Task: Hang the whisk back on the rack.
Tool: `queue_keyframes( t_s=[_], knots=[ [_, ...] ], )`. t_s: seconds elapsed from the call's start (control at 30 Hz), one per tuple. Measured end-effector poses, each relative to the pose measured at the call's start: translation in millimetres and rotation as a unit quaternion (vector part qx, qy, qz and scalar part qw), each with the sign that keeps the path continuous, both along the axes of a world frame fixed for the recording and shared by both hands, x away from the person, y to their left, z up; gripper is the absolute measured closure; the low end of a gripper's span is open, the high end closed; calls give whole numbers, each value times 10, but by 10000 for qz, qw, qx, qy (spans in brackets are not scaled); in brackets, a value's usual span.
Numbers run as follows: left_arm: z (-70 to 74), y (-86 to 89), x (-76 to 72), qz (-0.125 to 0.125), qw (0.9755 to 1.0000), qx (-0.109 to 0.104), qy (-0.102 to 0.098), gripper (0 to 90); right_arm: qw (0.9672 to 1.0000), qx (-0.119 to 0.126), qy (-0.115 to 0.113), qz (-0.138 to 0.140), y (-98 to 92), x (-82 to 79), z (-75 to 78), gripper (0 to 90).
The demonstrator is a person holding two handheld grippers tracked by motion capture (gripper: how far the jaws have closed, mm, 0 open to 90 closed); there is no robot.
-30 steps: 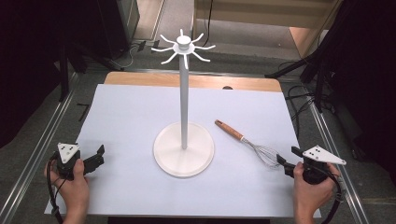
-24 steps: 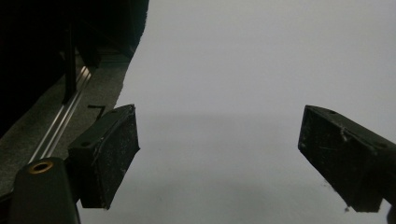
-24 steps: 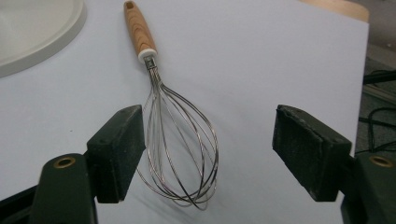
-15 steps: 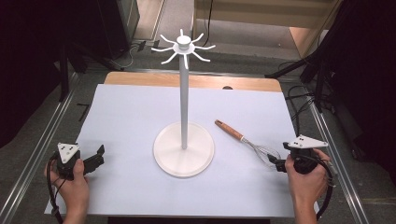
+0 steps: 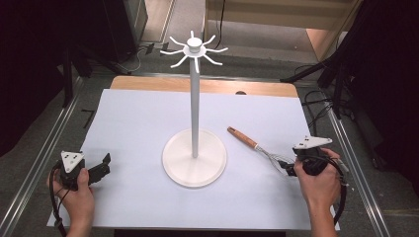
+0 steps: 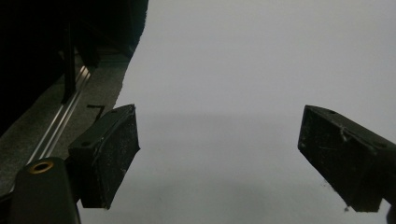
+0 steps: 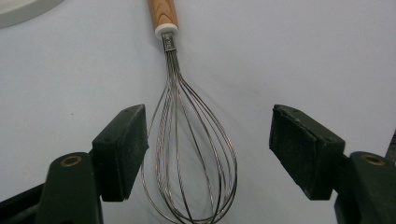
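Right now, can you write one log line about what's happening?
right tool: open, jaws just closing a bit, around whisk wires, not pressing | left tool: open, nothing between | whisk: flat on table beside stand

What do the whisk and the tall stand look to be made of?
Whisk: shiny thin loops, likely steel wire; handle shows brown grain, probably varnished wood, with a white collar. Stand: uniformly matte white, perhaps painted metal or plastic; can't tell which.
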State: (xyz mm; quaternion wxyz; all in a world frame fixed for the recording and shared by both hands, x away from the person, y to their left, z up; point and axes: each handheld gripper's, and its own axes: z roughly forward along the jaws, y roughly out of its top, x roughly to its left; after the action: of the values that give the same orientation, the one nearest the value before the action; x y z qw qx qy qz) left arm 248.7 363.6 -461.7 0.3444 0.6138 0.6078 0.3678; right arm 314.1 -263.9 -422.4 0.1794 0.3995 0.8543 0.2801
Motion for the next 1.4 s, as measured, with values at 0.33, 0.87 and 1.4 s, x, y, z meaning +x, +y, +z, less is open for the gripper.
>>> queue_keyframes(
  t_s=[0.33, 0.87, 1.4],
  knots=[
    [0, 1, 0, 0, 10000, 1, -7, 131, 9994, -207, 177, 230, 100, 129, 28, 378],
    [-2, 1, 1, -2, 10000, -6, -18, 131, 9957, -538, 540, 525, 308, 340, 26, 465],
    [-1, 7, -1, -6, 10000, -27, -19, 132, 9916, -712, 908, 593, 445, 561, 29, 526]
  ],
)
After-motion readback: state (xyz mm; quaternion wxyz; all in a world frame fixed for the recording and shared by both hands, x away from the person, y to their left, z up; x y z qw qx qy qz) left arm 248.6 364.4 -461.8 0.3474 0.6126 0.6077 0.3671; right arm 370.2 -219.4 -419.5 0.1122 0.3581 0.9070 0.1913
